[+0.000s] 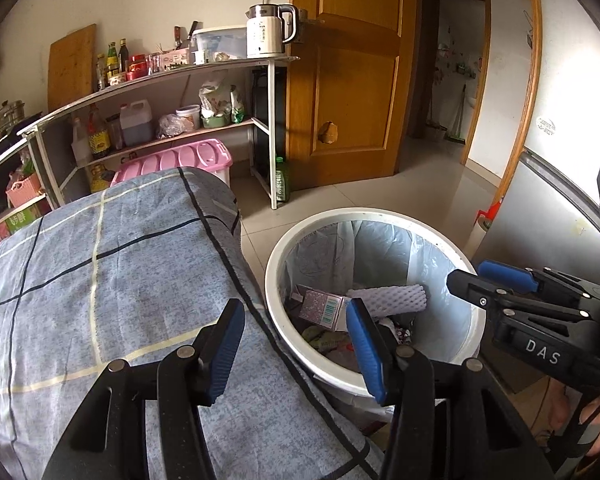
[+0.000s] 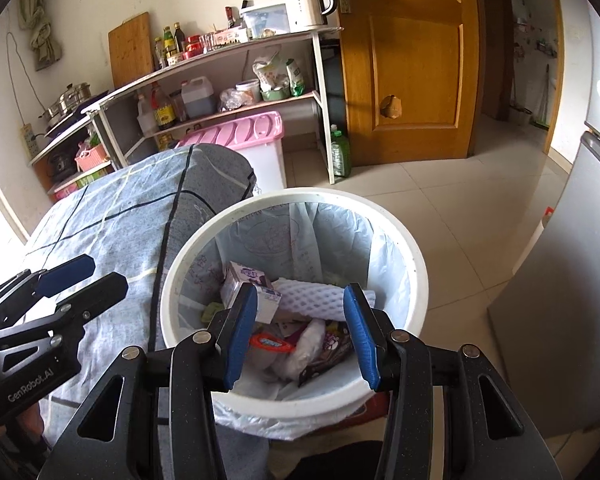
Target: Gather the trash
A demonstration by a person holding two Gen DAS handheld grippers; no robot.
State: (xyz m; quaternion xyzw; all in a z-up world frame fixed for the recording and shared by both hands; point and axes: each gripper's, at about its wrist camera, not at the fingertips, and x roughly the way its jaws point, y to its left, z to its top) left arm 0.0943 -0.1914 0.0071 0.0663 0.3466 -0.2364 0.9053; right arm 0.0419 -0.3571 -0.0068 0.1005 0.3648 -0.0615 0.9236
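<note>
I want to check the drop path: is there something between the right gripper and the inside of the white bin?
Nothing visible blocks it. The right gripper hangs with open, empty jaws directly over the open mouth of the white bin; no lid covers it. Inside lie only trash, such as a small carton and white foam.

Two black handheld grippers, each with ribbed blue finger pads and silver pivot screws. The left gripper (image 2: 80,276) reads "GenRobot.AI" in white; the right gripper (image 1: 488,276) reads "DAS".
</note>
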